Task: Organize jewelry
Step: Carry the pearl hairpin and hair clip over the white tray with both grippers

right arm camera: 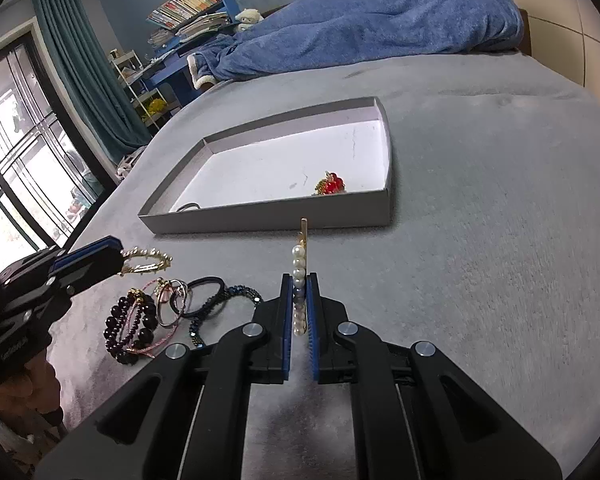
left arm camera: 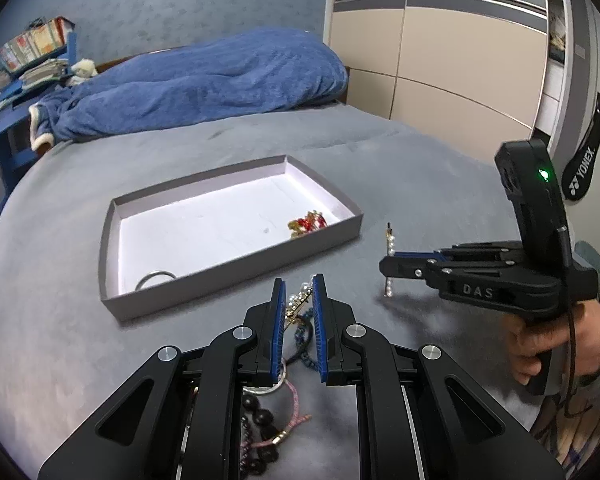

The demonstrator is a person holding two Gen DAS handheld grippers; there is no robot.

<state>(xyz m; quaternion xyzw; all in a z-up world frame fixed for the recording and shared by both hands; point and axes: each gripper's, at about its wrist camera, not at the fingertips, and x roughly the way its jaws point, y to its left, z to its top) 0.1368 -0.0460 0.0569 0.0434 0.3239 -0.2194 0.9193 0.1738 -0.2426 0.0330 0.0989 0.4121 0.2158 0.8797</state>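
Grey bedspread (right arm camera: 480, 200) underfoot everywhere, shallow grey box (right arm camera: 260, 222) set on it, white floor inside. Red-and-gold ornament (right arm camera: 331, 185) lying near the box's near right corner; silver ring (left arm camera: 156, 278) in the near left corner, half hidden behind the wall (only a sliver of it from the right wrist view).

Right gripper (right arm camera: 300, 300) pinched tight on a pearl hair pin (right arm camera: 299, 276), held upright off the bedspread, just short of the box's near wall. Gold end of the pin poking up past the pearls; lower pearls sunk between the blue pads. Same pin (left arm camera: 389, 260) seen edge-on from the left wrist view, too thin there to count pearls.

Left gripper (left arm camera: 299, 296) nearly closed on a gold pearl-studded piece (right arm camera: 146, 262), held clear above the heap. What kind of piece: hard to say (looped, curved, partly masked by the fingers).

Heap of bracelets (right arm camera: 134, 320) and a black hair tie (right arm camera: 202, 294) left of the right gripper, tangled together; count uncertain. From the left wrist view mostly covered by the gripper's own frame.

Hand (left arm camera: 556, 340) on the right gripper's handle, cut off at the frame edge. Blue blanket (right arm camera: 360, 20) bunched at the far end.
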